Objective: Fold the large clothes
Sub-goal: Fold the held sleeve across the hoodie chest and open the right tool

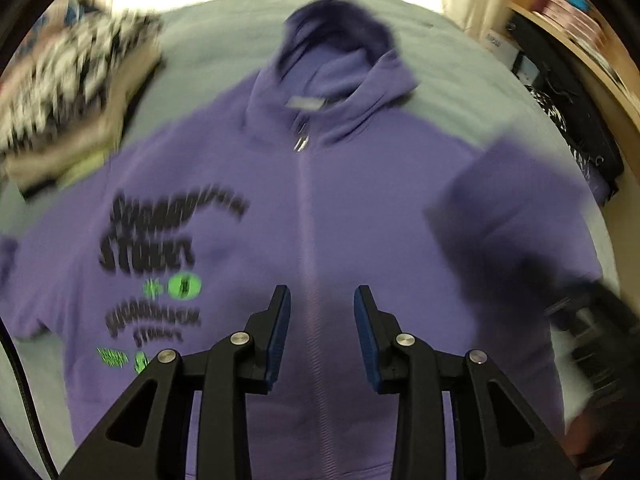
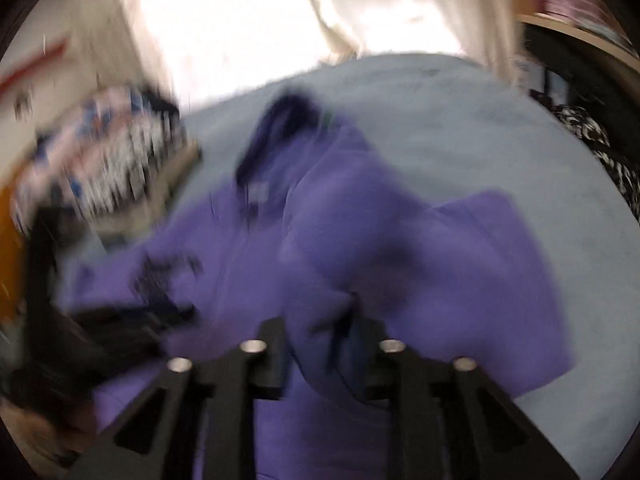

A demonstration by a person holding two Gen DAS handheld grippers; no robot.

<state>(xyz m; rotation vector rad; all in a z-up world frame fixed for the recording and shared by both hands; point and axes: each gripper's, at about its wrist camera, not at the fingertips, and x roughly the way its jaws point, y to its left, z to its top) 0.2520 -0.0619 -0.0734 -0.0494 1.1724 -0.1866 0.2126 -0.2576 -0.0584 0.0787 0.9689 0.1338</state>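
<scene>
One purple hoodie (image 1: 360,200), two grippers, one stack of folded clothes (image 1: 76,92).

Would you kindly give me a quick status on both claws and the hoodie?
Left claw open, empty, above zipper. Right claw pinching purple hoodie fabric, sleeve lifted. Patterned clothes pile off to side, clear.

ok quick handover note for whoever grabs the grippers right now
Left gripper: open, nothing between the jaws, over the zip of the purple hoodie.
Right gripper: the hoodie's sleeve is bunched between its jaws; blur hides whether it is clamped.
Hoodie lies front up, zipped, hood away from you, on the pale bed cover. A patterned clothes pile sits beside it.
Done: hoodie laid out.
Left: bring that sleeve across the chest, then the other sleeve, then fold the body.
</scene>
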